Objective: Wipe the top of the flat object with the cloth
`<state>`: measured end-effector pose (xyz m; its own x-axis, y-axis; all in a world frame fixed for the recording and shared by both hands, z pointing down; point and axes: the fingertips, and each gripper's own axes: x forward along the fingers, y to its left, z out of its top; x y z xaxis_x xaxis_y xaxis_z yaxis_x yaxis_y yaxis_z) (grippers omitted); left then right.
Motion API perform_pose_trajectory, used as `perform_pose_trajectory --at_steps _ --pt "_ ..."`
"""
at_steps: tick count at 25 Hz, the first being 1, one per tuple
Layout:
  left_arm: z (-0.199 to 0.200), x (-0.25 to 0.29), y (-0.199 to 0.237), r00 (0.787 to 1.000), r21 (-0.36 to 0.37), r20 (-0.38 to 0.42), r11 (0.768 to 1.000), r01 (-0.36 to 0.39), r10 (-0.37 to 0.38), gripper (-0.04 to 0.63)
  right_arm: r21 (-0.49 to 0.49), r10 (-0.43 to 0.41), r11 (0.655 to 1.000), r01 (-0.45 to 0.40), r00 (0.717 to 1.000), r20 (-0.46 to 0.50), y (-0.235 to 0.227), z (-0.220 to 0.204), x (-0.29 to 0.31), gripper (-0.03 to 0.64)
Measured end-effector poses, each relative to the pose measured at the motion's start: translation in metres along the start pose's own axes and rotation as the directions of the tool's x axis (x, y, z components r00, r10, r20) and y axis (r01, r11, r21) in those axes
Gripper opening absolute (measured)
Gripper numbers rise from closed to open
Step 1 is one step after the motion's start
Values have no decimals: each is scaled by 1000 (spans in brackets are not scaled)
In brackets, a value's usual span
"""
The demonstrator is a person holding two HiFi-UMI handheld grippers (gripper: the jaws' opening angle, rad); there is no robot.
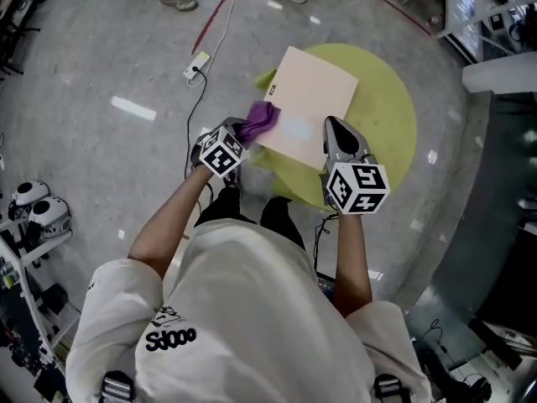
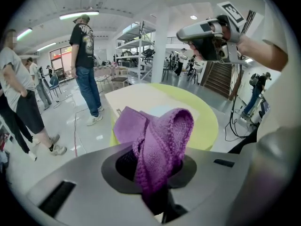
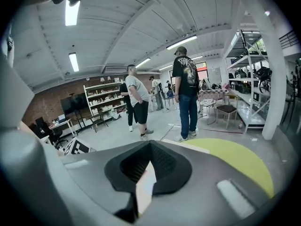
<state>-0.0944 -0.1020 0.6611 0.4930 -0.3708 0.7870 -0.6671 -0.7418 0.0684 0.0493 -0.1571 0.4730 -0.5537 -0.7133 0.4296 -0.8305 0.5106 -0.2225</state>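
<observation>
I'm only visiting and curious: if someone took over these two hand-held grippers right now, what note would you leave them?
Left gripper: shut on the purple cloth, at the left edge of the beige board.
Right gripper: looks shut on the board's near right edge, steadying it.
The board lies flat on the round green table.
Done: cloth in the grip and at the board.
Left: sweep the cloth across the top. How much is already wiped cannot be told.

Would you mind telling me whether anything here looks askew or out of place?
The flat board lies skewed on the round table, its far left corner jutting past the rim. The cloth is bunched in the left tool, not spread flat.
</observation>
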Motion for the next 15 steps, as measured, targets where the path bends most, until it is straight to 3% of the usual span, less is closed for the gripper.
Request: perform_pose_trajectory --at_steps 4,8,15 --pt "34 -8 31 992 -76 104 995 -60 67 64 -27 -14 1000 15 1000 27 -9 19 -4 9" --pt "76 -22 54 976 -91 184 990 -104 119 64 -62 -29 997 34 997 78 -16 45 -11 9" --pt "166 -59 70 917 -77 368 988 -132 151 64 -164 -65 982 95 982 177 -26 97 -31 9"
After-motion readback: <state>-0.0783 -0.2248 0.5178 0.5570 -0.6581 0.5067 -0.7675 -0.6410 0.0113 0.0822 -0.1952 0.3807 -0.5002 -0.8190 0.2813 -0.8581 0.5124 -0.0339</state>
